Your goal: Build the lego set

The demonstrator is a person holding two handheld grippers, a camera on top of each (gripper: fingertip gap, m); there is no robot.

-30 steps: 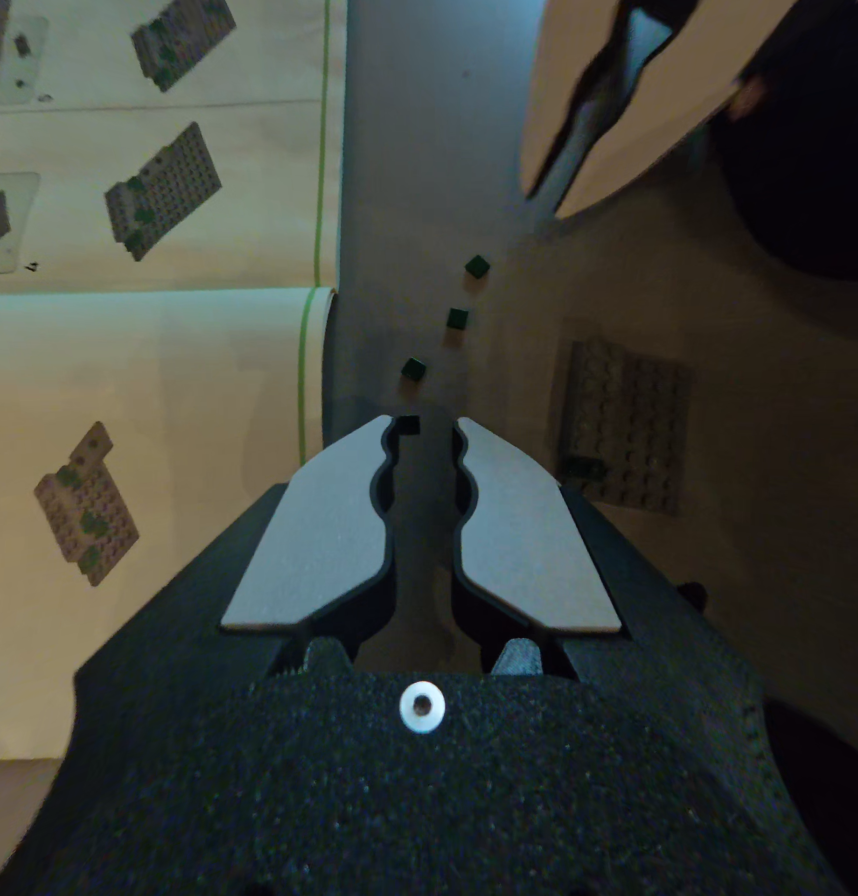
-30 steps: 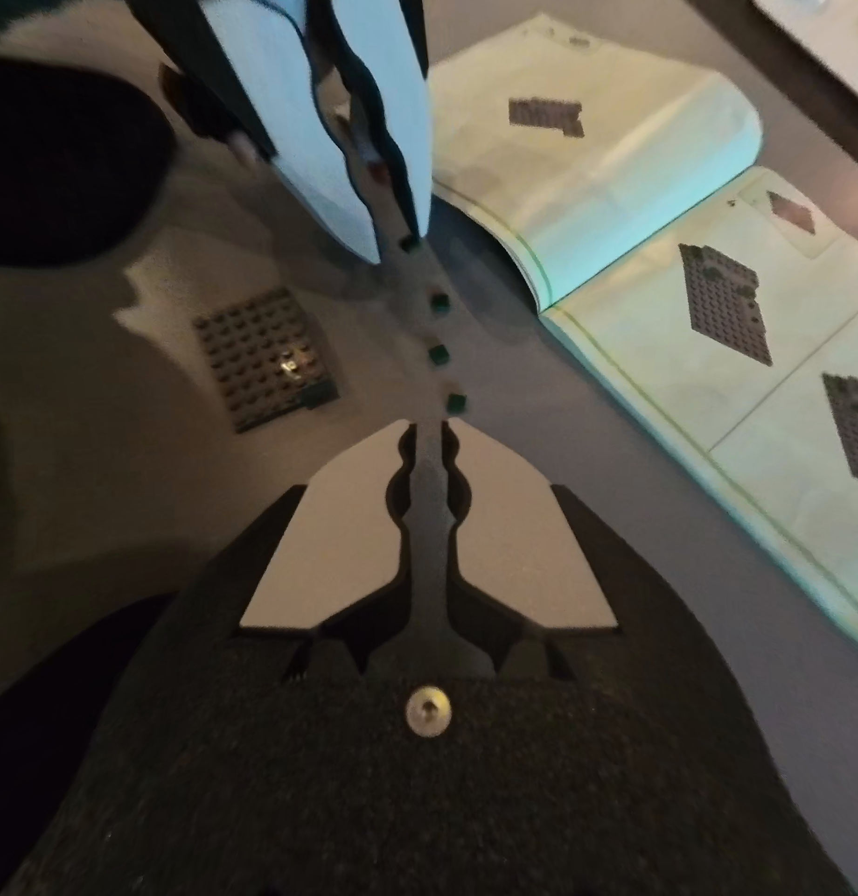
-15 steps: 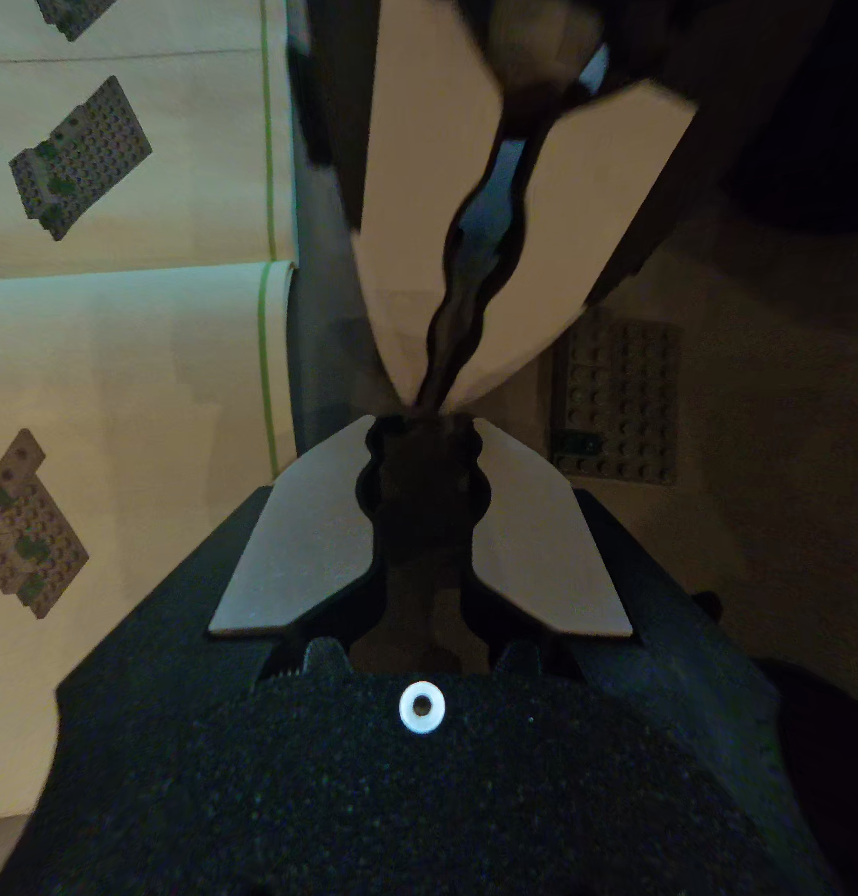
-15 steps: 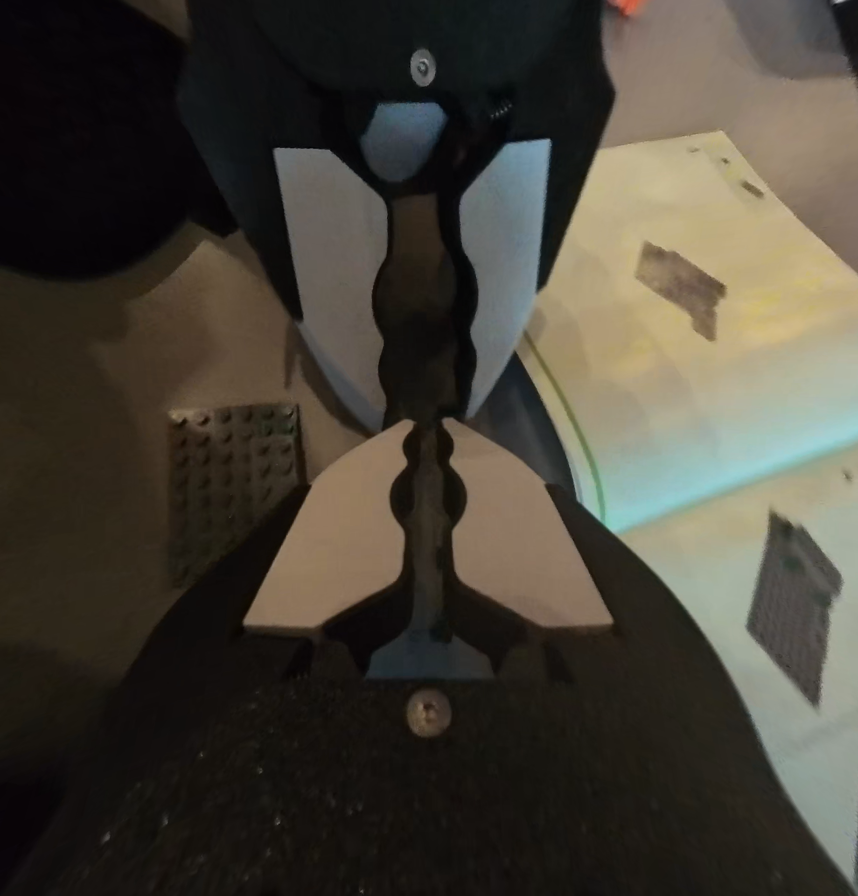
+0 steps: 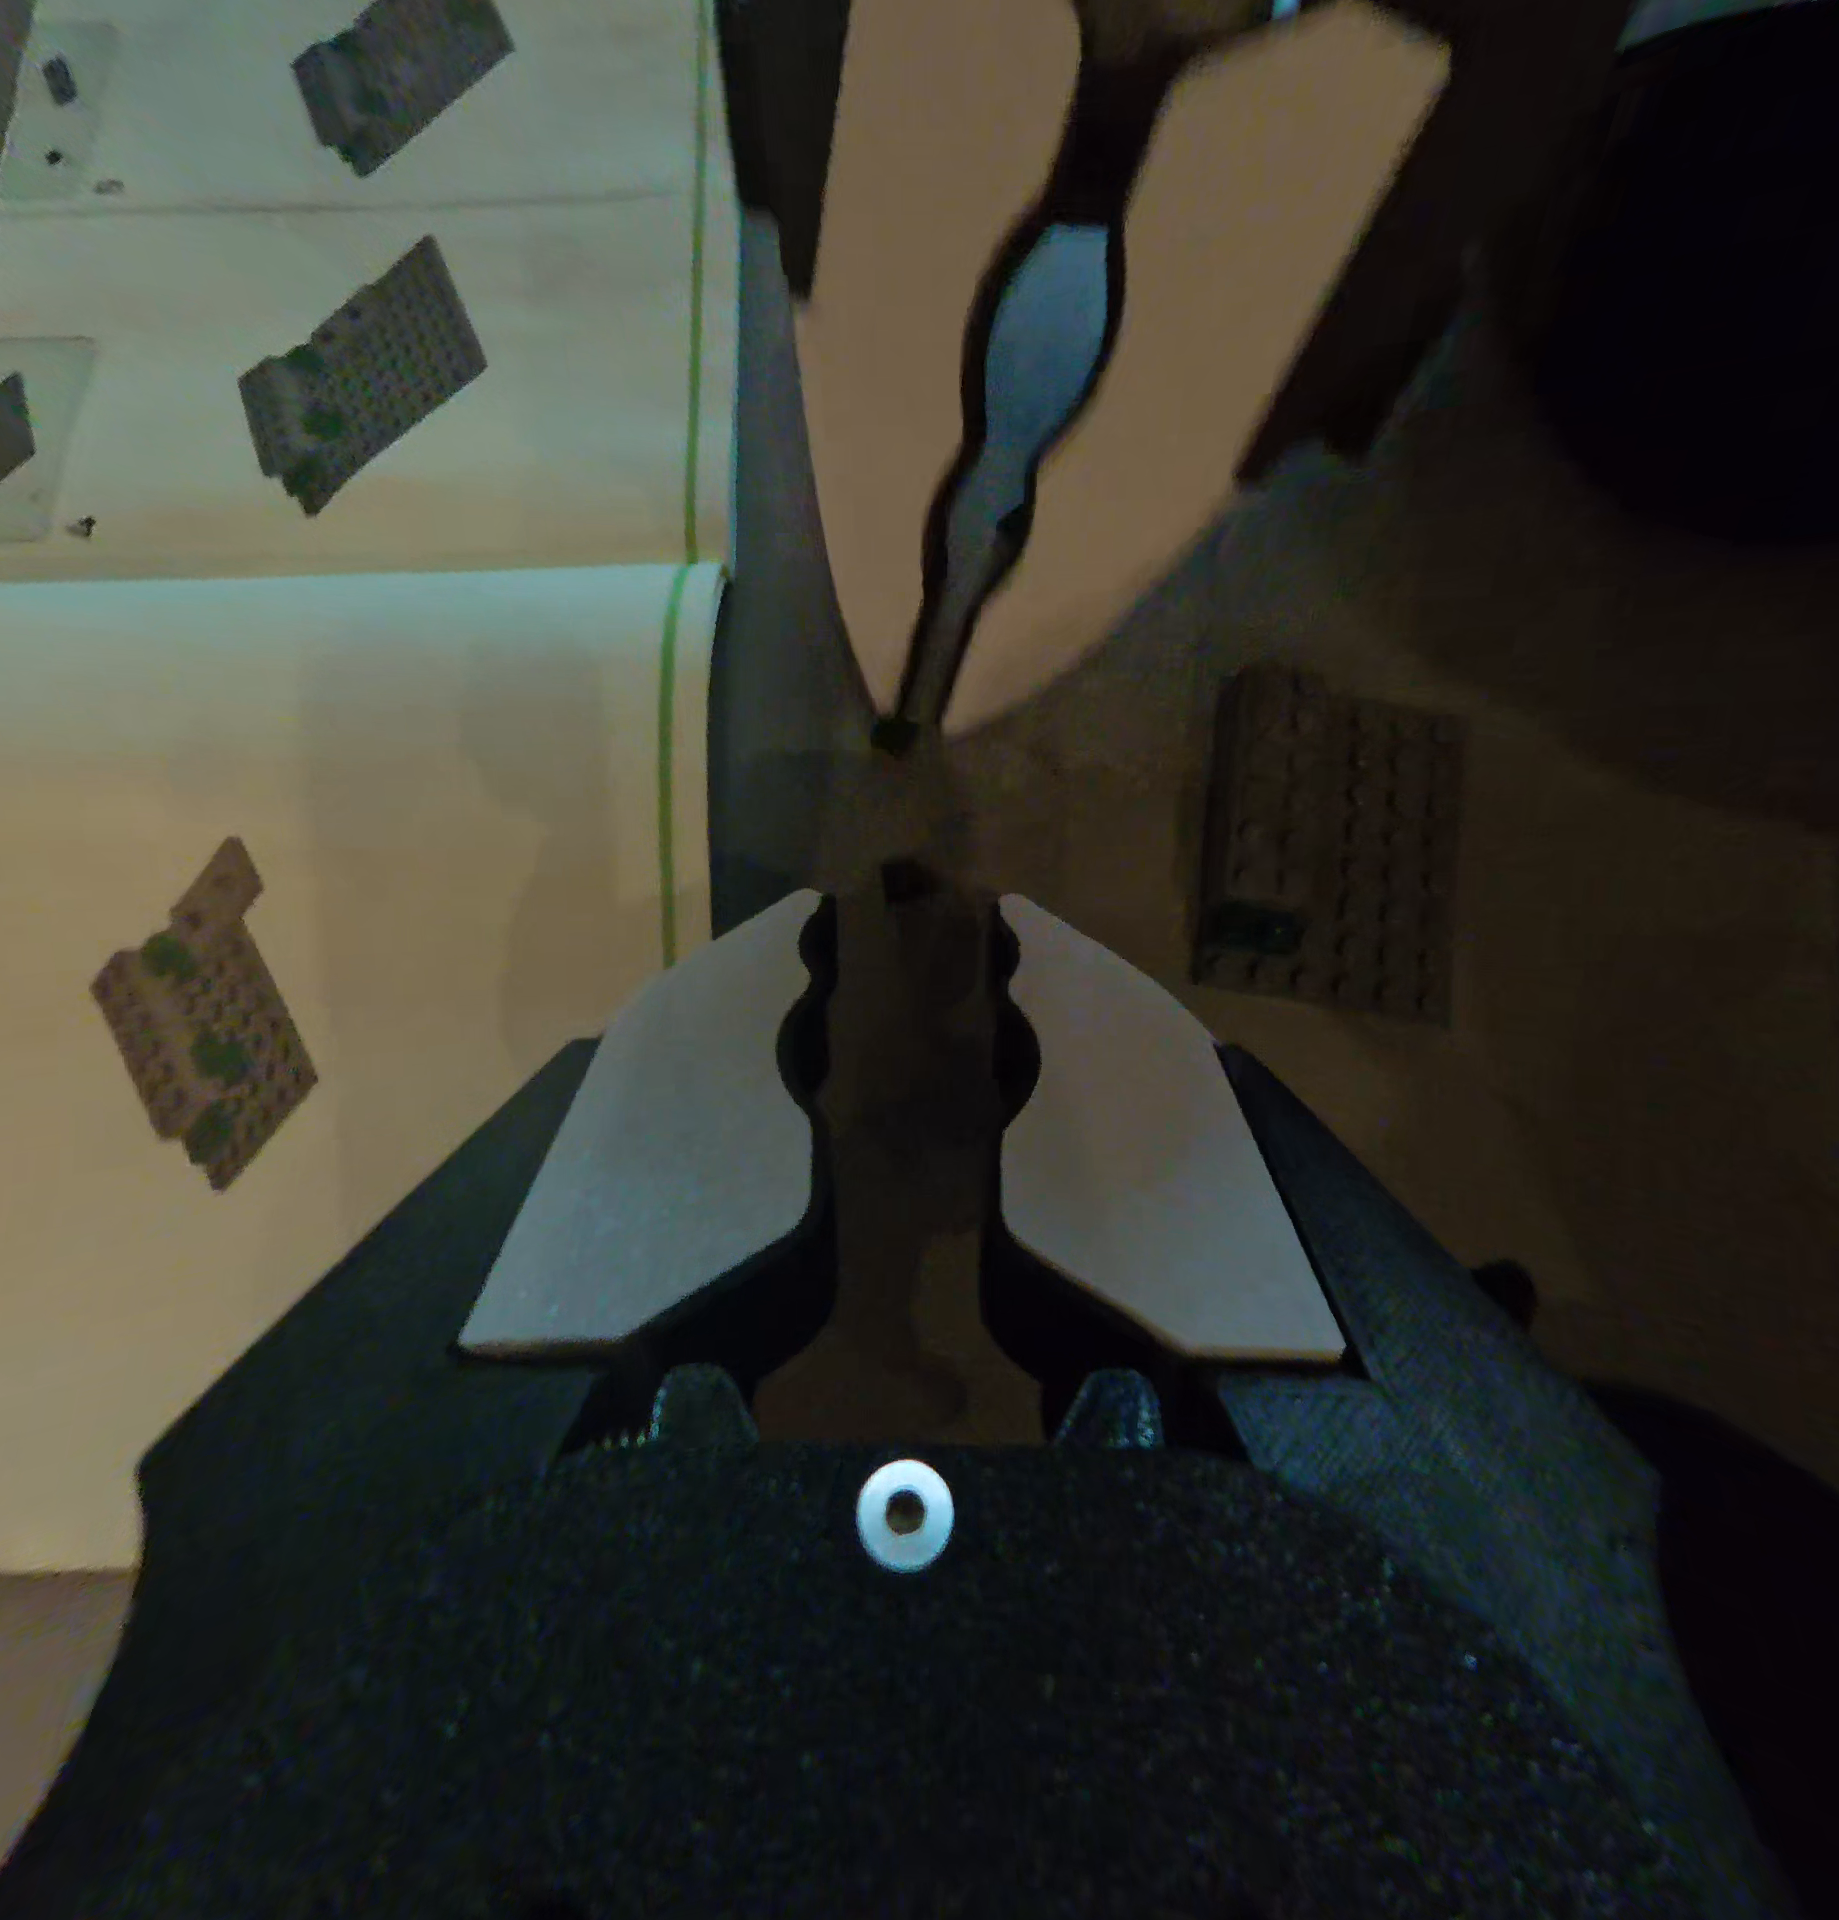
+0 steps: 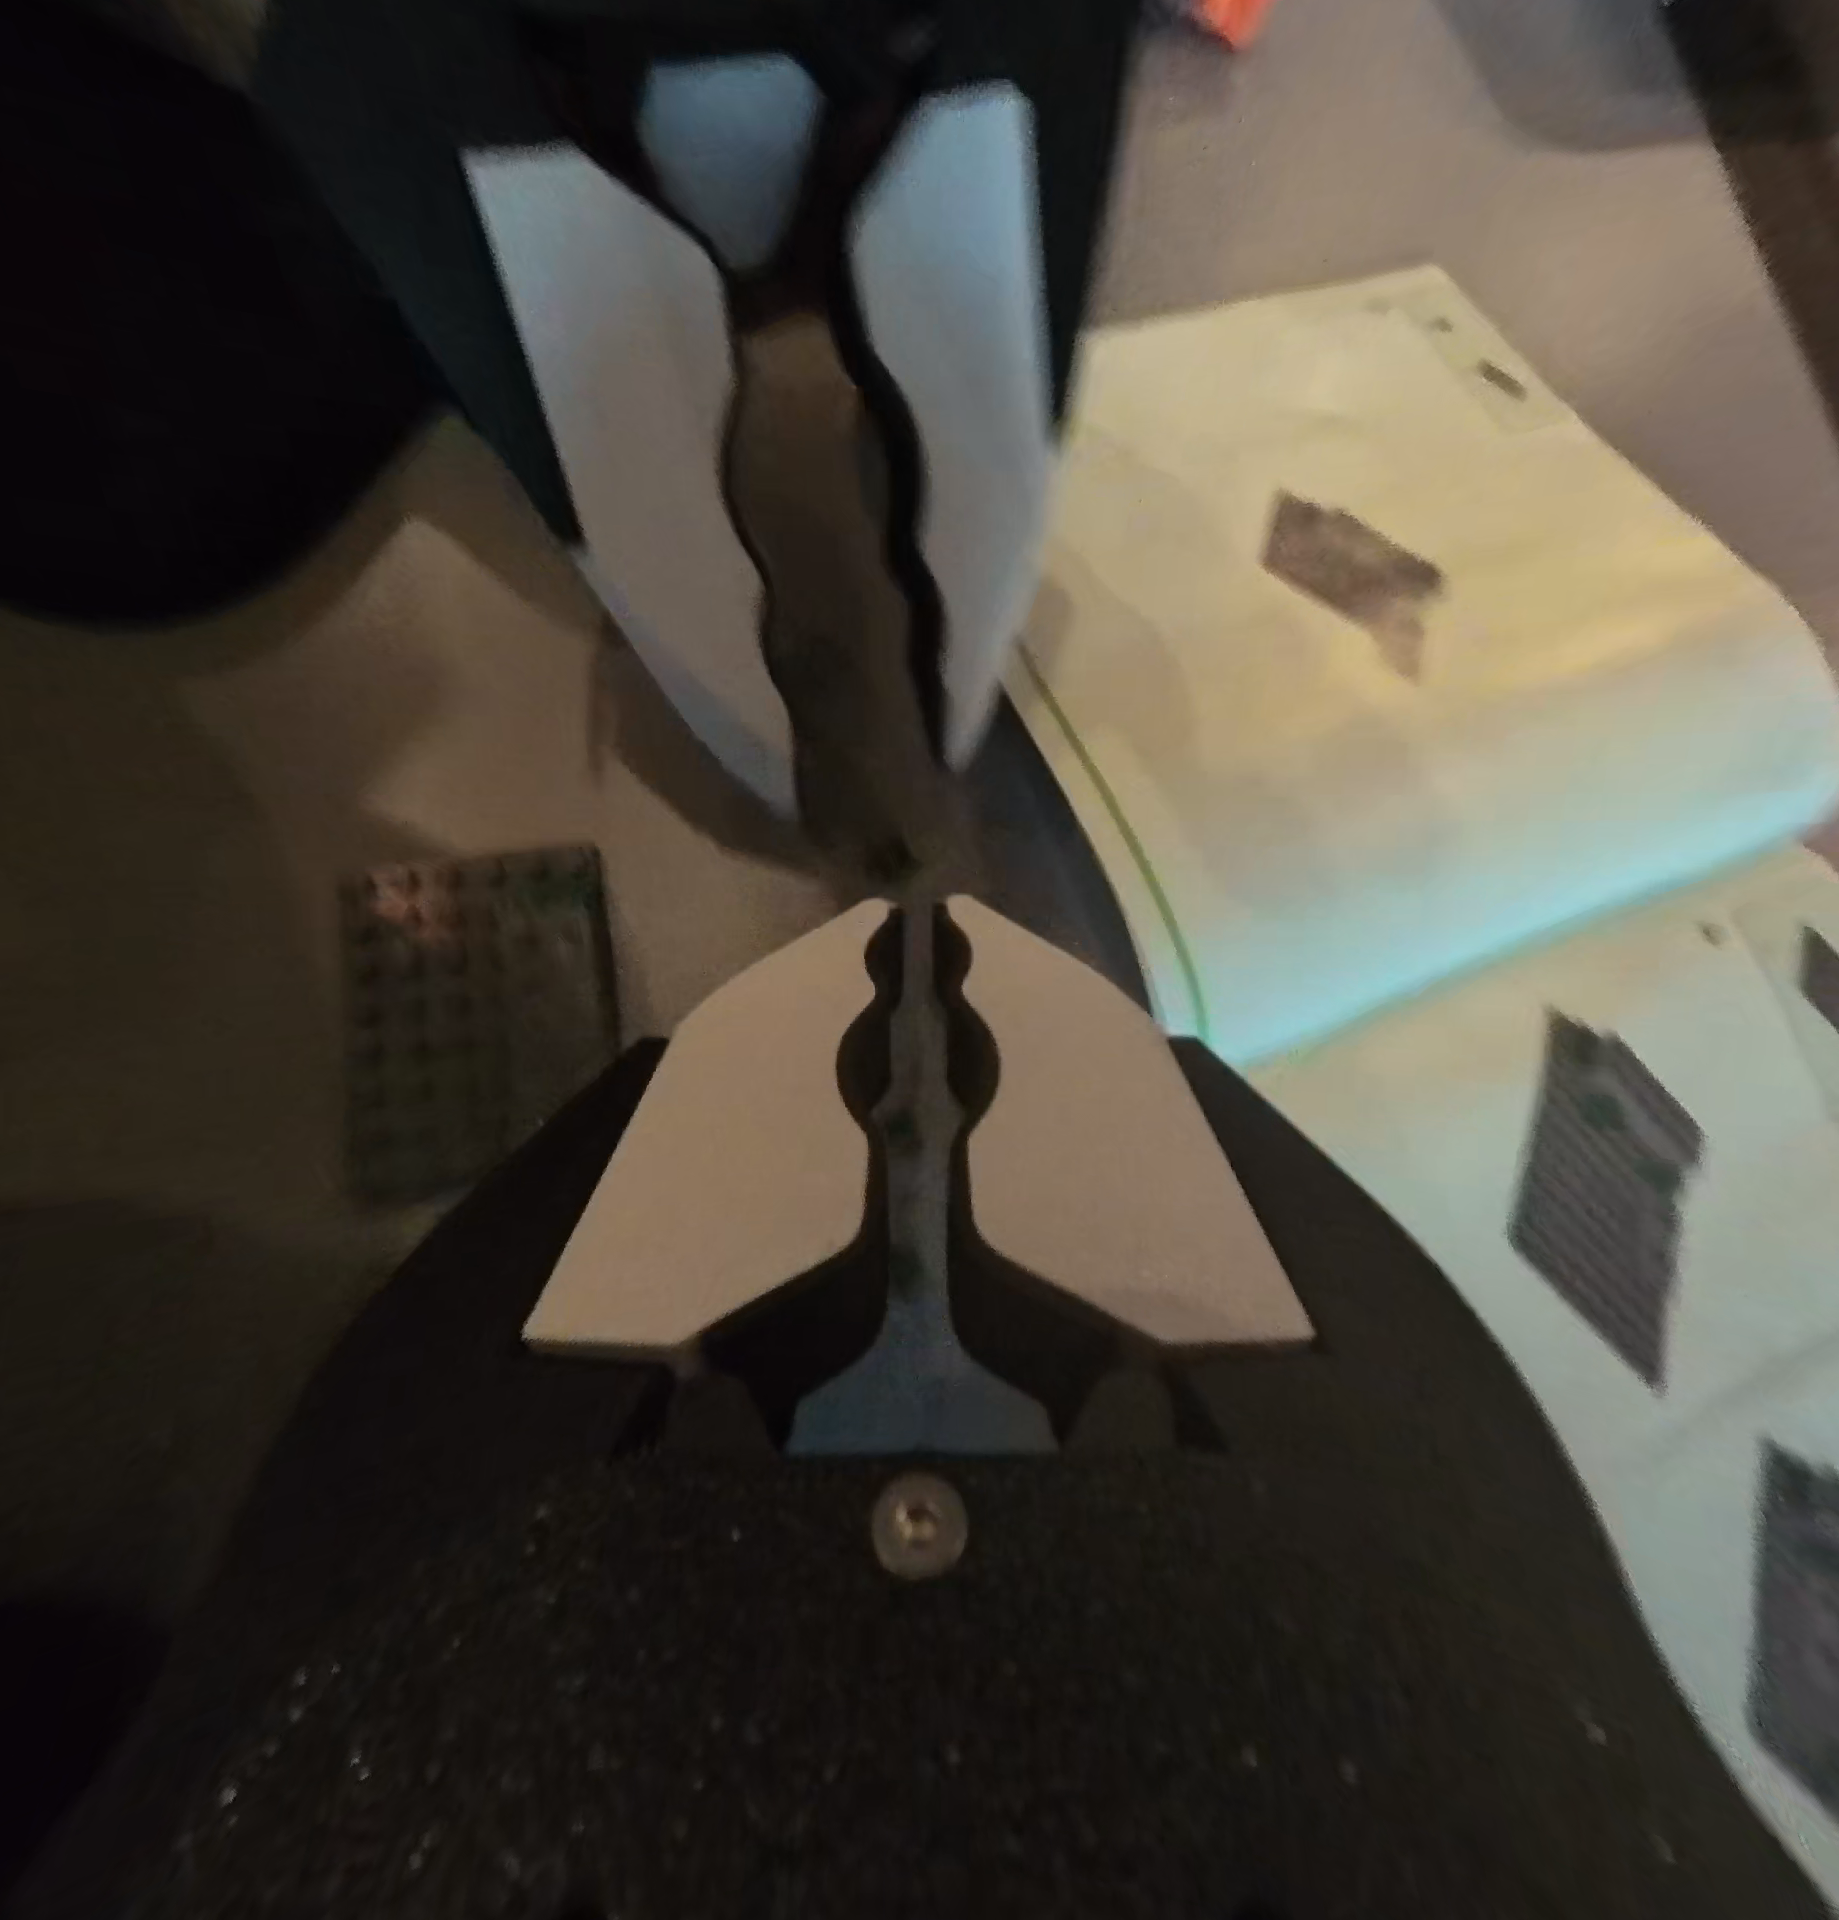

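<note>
Small dark green bricks lie in a row on the table. One green brick (image 5: 904, 881) lies just ahead of my open left gripper (image 5: 910, 914), between its tips and untouched. My right gripper (image 6: 920, 906) faces it tip to tip, jaws almost together, and pinches another green brick (image 5: 892, 736) at the table. Two more bricks (image 6: 899, 1124) show through the gap between its fingers. The left gripper (image 6: 873, 790) shows opposite in the right wrist view. A grey studded plate (image 5: 1341, 831) with one green piece (image 5: 1247, 925) on it lies beside them; it also shows in the right wrist view (image 6: 479, 1018).
An open instruction booklet (image 5: 323, 727) lies flat on the side away from the plate; it also shows in the right wrist view (image 6: 1414, 727). A large dark round object (image 5: 1725, 260) stands beyond the plate. The light is dim and the right wrist view is blurred. My two grippers' fingertips are within a few centimetres of each other. My left tips are roughly 8 cm from the grey studded plate (image 5: 1341, 831).
A second ago the grippers were apart; they closed in until their tips nearly met, and now stand slightly apart again. The left jaws have opened wider and the right jaws have narrowed.
</note>
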